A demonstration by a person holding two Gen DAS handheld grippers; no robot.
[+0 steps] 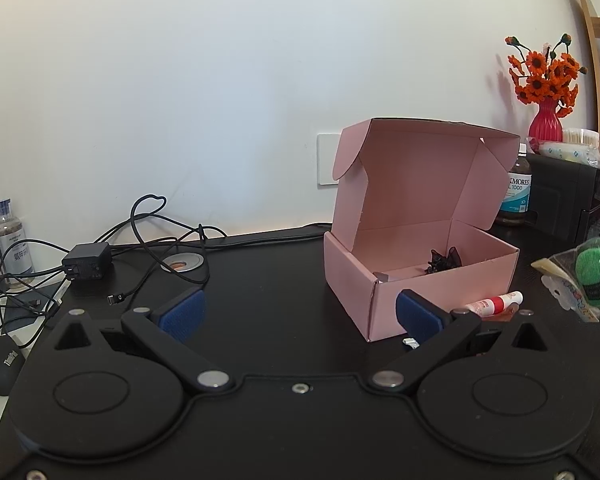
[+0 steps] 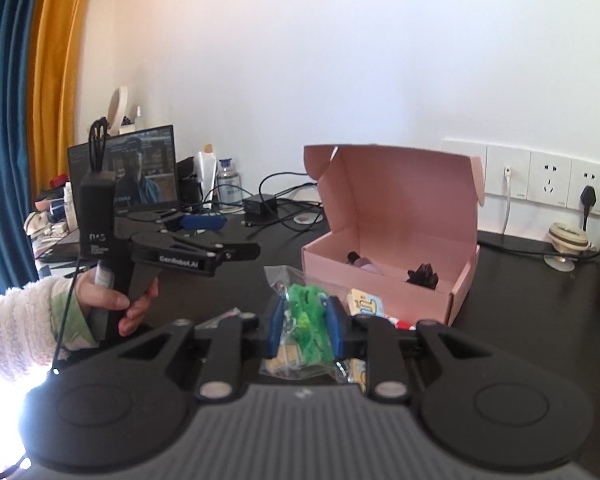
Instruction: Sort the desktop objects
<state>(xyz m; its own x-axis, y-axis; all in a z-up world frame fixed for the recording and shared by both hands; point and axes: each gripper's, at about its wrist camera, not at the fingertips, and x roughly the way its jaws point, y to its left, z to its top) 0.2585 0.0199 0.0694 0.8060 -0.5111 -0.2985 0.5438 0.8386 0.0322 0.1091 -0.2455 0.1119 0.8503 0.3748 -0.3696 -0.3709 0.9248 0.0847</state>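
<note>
An open pink cardboard box [image 1: 384, 300] [image 2: 384, 280] stands on the black desk with its lid up; a black hair clip [image 1: 444, 261] [image 2: 422, 275] and a purple item [image 2: 366, 264] lie inside. My right gripper [image 2: 305, 324] is shut on a clear bag holding a green knitted toy [image 2: 306, 312], lifted in front of the box; in the left wrist view the bag [image 1: 584, 276] hangs at the right edge. My left gripper [image 1: 298, 314] is open and empty, left of the box. A red-and-white tube [image 1: 496, 303] lies by the box's front.
Cables and a black charger [image 1: 86, 260] lie at the back left, a mouse [image 1: 0, 360] at the far left. A supplement bottle [image 1: 516, 196], a black box and a red vase of orange flowers [image 1: 546, 120] stand behind right. A laptop [image 2: 140, 172] and a person's hand [image 2: 108, 300] are left.
</note>
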